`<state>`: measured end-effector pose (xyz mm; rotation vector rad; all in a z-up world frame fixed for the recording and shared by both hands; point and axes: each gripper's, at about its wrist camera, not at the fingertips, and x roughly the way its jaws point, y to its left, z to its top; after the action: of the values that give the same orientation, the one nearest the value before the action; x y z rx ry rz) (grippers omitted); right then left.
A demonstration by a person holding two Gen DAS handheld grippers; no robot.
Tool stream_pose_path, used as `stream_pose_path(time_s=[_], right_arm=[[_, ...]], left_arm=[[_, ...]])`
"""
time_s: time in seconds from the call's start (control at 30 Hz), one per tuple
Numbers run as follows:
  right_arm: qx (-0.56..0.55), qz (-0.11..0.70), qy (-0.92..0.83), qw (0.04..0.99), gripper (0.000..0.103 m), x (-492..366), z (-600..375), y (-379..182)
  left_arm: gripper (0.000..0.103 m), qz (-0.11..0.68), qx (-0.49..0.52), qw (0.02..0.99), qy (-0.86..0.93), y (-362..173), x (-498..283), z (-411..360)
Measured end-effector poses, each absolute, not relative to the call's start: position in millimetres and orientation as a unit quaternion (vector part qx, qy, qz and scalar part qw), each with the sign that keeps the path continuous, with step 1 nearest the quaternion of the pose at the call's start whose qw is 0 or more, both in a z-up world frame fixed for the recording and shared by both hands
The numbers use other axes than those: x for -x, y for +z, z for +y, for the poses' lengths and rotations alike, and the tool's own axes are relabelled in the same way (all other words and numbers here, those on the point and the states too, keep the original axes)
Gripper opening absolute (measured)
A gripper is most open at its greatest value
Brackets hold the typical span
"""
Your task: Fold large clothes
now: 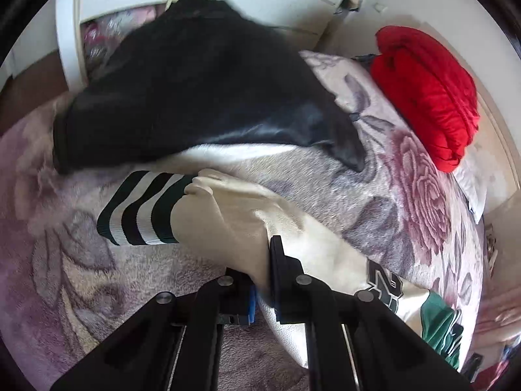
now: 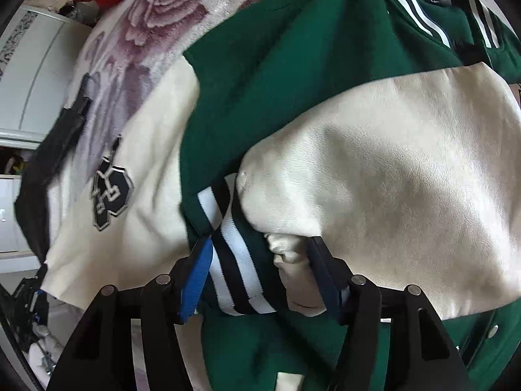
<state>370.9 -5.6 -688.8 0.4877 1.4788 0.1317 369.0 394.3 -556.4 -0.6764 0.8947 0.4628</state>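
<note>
Floral blanket (image 1: pixel 407 163) underlies the varsity jacket (image 2: pixel 276 75), left tool (image 1: pixel 260 280) and right tool (image 2: pixel 260 260) each clamped on a sleeve.

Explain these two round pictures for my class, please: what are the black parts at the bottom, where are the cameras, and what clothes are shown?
A person holds a two-finger gripper in each hand; a fisheye camera on each looks along its fingers, so the pictures come out round. In the left wrist view, the left gripper pinches a cream sleeve with a striped cuff. In the right wrist view, the right gripper grips the other striped cuff of the same green and cream jacket. It lies on a flowered blanket, beside a black garment and a red one.
</note>
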Motion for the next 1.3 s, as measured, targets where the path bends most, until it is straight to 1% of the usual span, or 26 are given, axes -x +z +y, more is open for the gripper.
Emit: stream_pose_path(time_s=[0.07, 0.13, 0.27, 0.3, 0.33, 0.4, 0.5, 0.6, 0.77, 0.83, 0.93, 1.07, 1.13, 1.17, 1.2, 1.23, 1.27, 1.3], right_arm=[[-0.243, 0.654, 0.063, 0.713, 0.065, -358.8, -25.7, -673.3], [-0.241, 0.651, 0.043, 0.719, 0.065, -337.3, -50.4, -658.0], [-0.179, 0.662, -0.048, 0.726, 0.066, -299.9, -96.0, -643.7], [-0.162, 0.662, -0.070, 0.728, 0.071, -293.8, -104.6, -641.6], [-0.148, 0.661, -0.089, 0.730, 0.081, -288.3, -113.0, -640.1], [-0.119, 0.665, -0.123, 0.727, 0.090, -281.5, -129.3, -642.9], [-0.130, 0.666, -0.135, 0.722, 0.090, -274.9, -155.7, -645.2], [-0.169, 0.665, -0.127, 0.716, 0.090, -264.7, -189.3, -642.8], [-0.195, 0.651, -0.136, 0.721, 0.090, -236.3, -266.1, -629.3], [-0.209, 0.651, -0.148, 0.715, 0.090, -220.9, -306.3, -630.2], [-0.222, 0.653, -0.168, 0.704, 0.090, -197.0, -366.8, -639.7], [-0.253, 0.651, -0.195, 0.688, 0.090, -154.5, -434.8, -641.9], [-0.273, 0.649, -0.199, 0.682, 0.090, -139.1, -457.7, -640.6], [-0.285, 0.646, -0.197, 0.680, 0.090, -132.1, -469.6, -639.3], [-0.296, 0.643, -0.193, 0.679, 0.090, -128.6, -478.6, -637.8], [-0.308, 0.640, -0.187, 0.679, 0.090, -126.4, -487.4, -636.7], [-0.319, 0.636, -0.180, 0.679, 0.090, -127.4, -492.0, -634.3], [-0.333, 0.631, -0.171, 0.679, 0.090, -129.3, -496.4, -632.3]], left_arm=[[0.005, 0.406, 0.276, 0.845, 0.211, -534.5, -370.3, 377.7], [0.005, 0.394, 0.243, 0.863, 0.201, -516.3, -375.8, 360.5], [0.004, 0.369, 0.180, 0.897, 0.166, -467.0, -382.0, 315.4], [0.004, 0.362, 0.162, 0.905, 0.155, -454.4, -383.8, 300.6], [0.004, 0.356, 0.145, 0.912, 0.141, -442.9, -386.9, 283.5], [0.004, 0.350, 0.117, 0.922, 0.117, -424.7, -390.9, 251.0], [0.003, 0.333, 0.055, 0.939, 0.063, -399.0, -393.6, 173.2], [0.003, 0.328, 0.020, 0.944, 0.012, -392.1, -395.2, 100.9], [0.002, 0.356, -0.007, 0.928, -0.111, -402.6, -385.6, -55.3], [0.003, 0.386, -0.015, 0.908, -0.163, -419.1, -379.4, -127.1], [0.004, 0.464, -0.046, 0.859, -0.209, -465.2, -377.5, -224.7], [0.008, 0.576, -0.073, 0.782, -0.227, -538.3, -380.2, -292.7], [0.019, 0.606, -0.066, 0.762, -0.219, -555.7, -382.7, -294.9], [0.041, 0.617, -0.053, 0.753, -0.223, -559.8, -383.8, -290.9], [0.071, 0.624, -0.041, 0.747, -0.225, -560.7, -382.7, -286.1], [0.083, 0.629, -0.032, 0.744, -0.225, -559.2, -381.6, -281.1], [0.089, 0.631, -0.026, 0.742, -0.226, -555.7, -377.4, -278.3], [0.089, 0.632, -0.026, 0.742, -0.224, -552.7, -372.3, -279.8]])
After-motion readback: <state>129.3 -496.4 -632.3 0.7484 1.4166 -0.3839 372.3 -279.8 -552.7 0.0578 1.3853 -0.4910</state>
